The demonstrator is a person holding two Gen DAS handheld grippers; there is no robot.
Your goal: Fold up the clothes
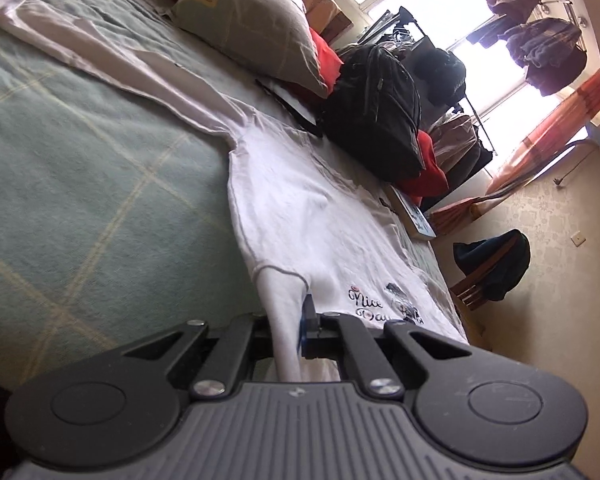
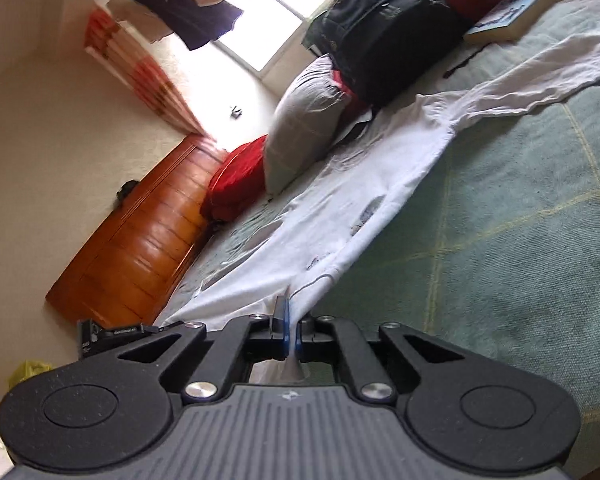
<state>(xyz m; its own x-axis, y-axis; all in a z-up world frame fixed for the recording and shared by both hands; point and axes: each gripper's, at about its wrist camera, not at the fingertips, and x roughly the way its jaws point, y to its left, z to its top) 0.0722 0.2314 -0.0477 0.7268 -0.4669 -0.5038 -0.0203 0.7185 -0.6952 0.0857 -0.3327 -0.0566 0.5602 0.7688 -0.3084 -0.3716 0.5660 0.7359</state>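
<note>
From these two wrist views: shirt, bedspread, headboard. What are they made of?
White shirt: soft matte knit, probably cotton; it wrinkles, and has a stitched seam and a printed motif.
Green bedspread: fuzzy, matte woven blanket, maybe wool or fleece, with pale grid lines.
Headboard: wood or wood veneer, glossy varnish; plank lines and window glare.

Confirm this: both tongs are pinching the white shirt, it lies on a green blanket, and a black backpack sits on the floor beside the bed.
One thing is wrong: the black backpack is not on the floor. Both wrist views show it up on the bed among the pillows. The rest holds: the left tongs and right tongs both pinch the white shirt, which lies on the green blanket.
</note>
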